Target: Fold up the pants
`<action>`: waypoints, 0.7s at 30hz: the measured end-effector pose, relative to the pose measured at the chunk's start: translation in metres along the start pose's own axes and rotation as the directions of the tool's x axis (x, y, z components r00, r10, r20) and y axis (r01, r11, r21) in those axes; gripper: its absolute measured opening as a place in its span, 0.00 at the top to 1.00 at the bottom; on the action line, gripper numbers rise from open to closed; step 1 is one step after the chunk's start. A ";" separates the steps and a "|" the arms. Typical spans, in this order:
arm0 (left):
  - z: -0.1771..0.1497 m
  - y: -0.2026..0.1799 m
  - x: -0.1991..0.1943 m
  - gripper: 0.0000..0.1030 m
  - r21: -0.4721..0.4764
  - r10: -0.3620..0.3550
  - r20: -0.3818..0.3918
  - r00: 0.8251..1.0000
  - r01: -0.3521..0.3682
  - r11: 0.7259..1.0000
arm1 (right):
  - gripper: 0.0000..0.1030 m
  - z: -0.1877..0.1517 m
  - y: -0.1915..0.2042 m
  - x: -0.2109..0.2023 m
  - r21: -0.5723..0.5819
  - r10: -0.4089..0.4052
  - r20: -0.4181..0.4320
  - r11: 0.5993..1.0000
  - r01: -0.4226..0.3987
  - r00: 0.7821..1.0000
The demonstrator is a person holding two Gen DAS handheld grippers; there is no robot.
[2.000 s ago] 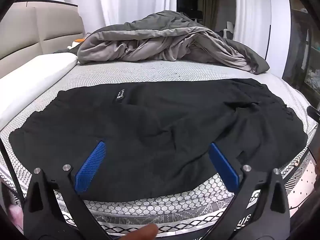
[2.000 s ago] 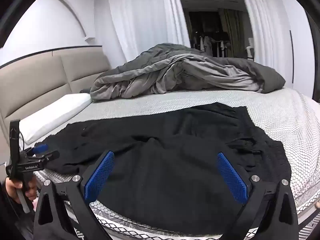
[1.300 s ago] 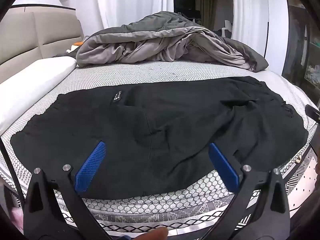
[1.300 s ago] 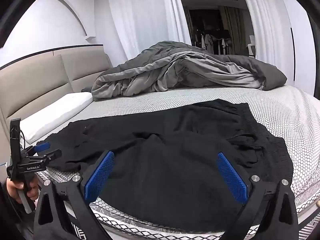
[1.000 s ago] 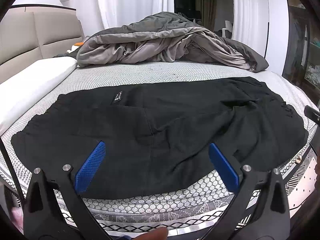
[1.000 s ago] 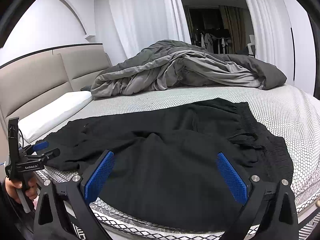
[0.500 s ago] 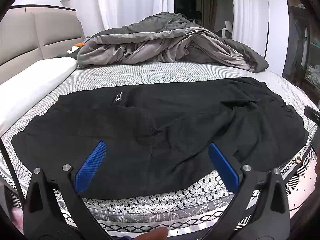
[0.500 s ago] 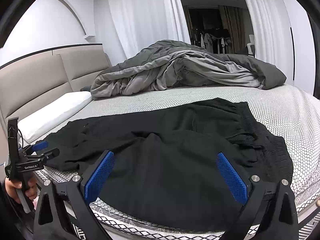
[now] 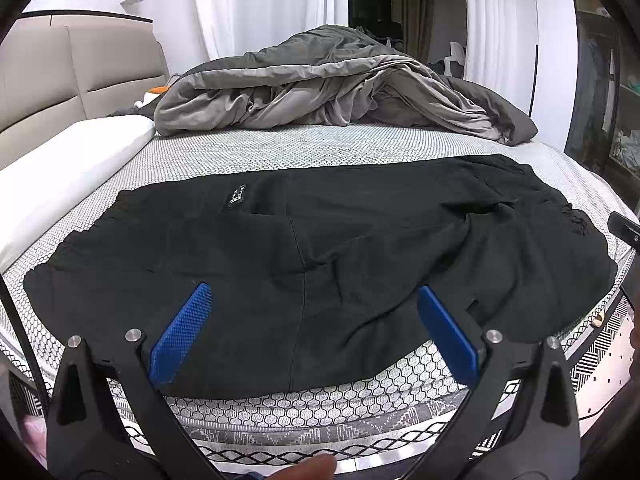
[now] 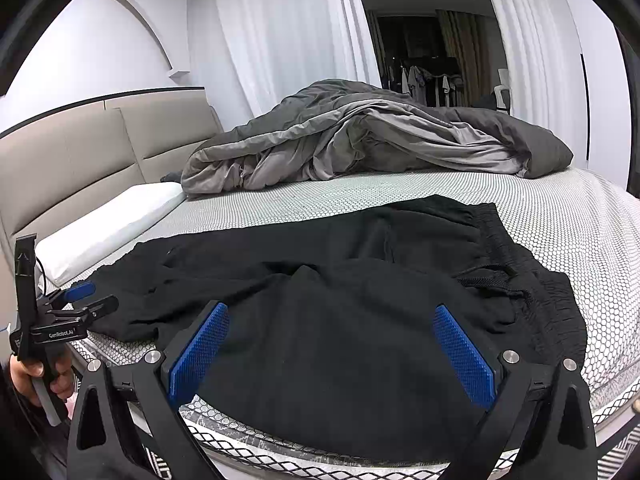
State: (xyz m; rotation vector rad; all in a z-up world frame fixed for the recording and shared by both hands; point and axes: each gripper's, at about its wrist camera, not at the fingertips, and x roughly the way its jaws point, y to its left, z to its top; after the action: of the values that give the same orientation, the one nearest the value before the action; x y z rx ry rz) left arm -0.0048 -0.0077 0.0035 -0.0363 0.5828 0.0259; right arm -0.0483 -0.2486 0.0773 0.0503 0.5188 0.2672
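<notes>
Hovering at the near edge of the bed (image 9: 360, 152), both tools have barely moved over the last 2 seconds; the views hold almost the same framing, so nothing has been gripped or shifted. The pants (image 9: 320, 248) lie where they were, spread flat across the mattress close to the near edge, with the cuffs toward the left and the waistband (image 10: 520, 248) with its drawstring to the right.

On the left, the left hand-held gripper (image 9: 312, 328) has its blue pads spread wide, empty, poised above the middle of the near leg. The right view shows this same tool held in a hand (image 10: 36, 372) beside the cuff end. A small label (image 9: 237, 196) sits on the far leg. On the right, the right hand-held gripper (image 10: 332, 352) is likewise spread and empty, above the fabric near the hip. A grey duvet (image 10: 360, 140) is heaped well beyond.

By my reading, this pause means the fold has not begun: the legs appear to lie side by side, unfolded, and each tool probably needs to pinch an edge first.
</notes>
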 end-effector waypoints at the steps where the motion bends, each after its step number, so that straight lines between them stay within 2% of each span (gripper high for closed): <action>1: 0.000 0.000 0.000 0.01 0.000 0.000 0.000 1.000 0.000 1.000 | 0.00 0.000 0.000 0.000 0.000 0.000 0.000 1.000 0.000 1.000; 21: -0.001 -0.001 0.000 0.01 -0.002 0.002 0.001 1.000 -0.002 1.000 | 0.00 0.000 0.000 0.001 0.001 0.000 -0.001 1.000 0.000 1.000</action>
State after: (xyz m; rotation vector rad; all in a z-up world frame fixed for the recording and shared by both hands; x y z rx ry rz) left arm -0.0051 -0.0088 0.0028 -0.0372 0.5815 0.0285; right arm -0.0476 -0.2484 0.0773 0.0509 0.5196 0.2666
